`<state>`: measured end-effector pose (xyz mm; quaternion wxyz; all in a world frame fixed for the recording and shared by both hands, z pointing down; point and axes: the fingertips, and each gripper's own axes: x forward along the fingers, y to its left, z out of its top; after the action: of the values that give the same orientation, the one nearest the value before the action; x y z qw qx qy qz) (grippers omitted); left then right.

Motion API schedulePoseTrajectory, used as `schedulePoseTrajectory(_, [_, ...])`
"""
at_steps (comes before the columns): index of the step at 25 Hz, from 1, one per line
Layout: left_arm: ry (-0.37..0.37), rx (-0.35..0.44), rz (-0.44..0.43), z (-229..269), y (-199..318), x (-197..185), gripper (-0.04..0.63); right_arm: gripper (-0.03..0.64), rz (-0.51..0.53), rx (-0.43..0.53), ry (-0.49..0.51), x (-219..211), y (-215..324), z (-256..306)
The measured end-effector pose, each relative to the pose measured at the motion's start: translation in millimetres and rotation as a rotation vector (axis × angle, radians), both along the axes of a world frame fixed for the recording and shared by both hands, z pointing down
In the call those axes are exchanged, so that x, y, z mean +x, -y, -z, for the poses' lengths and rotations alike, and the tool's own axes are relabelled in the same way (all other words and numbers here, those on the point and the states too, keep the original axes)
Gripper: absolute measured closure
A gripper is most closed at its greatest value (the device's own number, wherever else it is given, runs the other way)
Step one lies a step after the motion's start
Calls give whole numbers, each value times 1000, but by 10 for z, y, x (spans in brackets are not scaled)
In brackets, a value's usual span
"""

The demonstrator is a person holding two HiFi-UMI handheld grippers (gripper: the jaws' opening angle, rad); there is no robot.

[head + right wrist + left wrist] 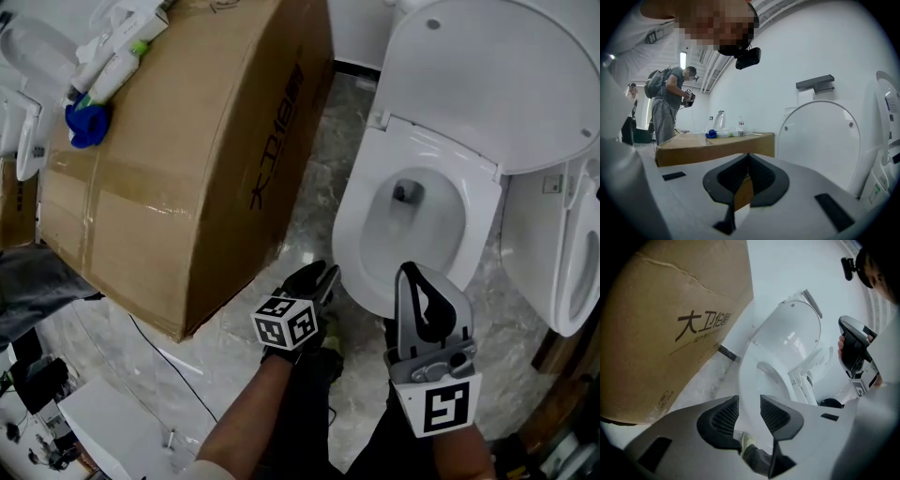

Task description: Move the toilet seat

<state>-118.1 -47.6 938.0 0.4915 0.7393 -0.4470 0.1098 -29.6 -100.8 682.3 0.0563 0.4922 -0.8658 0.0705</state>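
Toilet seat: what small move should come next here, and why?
Probably ease the left gripper forward until its open jaws straddle the front edge of the toilet seat. The seat lies down flat, the lid is already up, and nothing sits between those jaws yet; the right gripper is shut and empty.

Floor [314, 187]: grey marbled tile, glossy. A large cardboard box [187, 159] stands on it, dark printing on its side. Right of the box, across a strip of bare tile, is a white toilet [354, 234]. Farther right of the box is a second white toilet [548, 244], cut by the frame edge. Below the box's near corner a thin black cable [150, 337] trails over the tile, near a flat white piece [108, 422], possibly a panel.
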Motion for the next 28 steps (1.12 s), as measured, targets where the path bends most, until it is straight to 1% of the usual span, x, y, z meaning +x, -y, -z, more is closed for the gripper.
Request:
schedulePoseTrajectory(9, [-190,-91,75,-302,-39,57,453,601,24,-31,-6,-126,-7,-223])
schedulePoseTrajectory(11, [-247,-118,76,-349,-56,106,451,601,30,-38,-6,-161,-15,-237])
schedulePoseTrajectory(13, [-281,-139,57,-375,-69,162,451,601,33,-42,-6,-181,-20,-241])
schedulePoseTrajectory(15, [-276,-148,33,-378,-70,199,451,601,35,-48,-10,-174,-16,-248])
schedulePoseTrajectory(18, [-220,-139,-6,-364,-88,205,471,601,26,-59,-17,-126,-15,-259])
schedulePoseTrajectory(20, [-197,-134,-32,-330,-100,210,483,601,19,-67,-20,-90,-23,-257])
schedulePoseTrajectory(22, [-210,-135,-32,-266,-104,213,489,601,10,-69,-19,-51,-31,-231])
schedulePoseTrajectory(25, [-244,-130,-6,-128,-111,207,494,601,-3,-74,-16,12,-51,-156])
schedulePoseTrajectory(28, [-250,-129,-8,39,-106,196,494,601,-22,-78,-16,76,-63,-16])
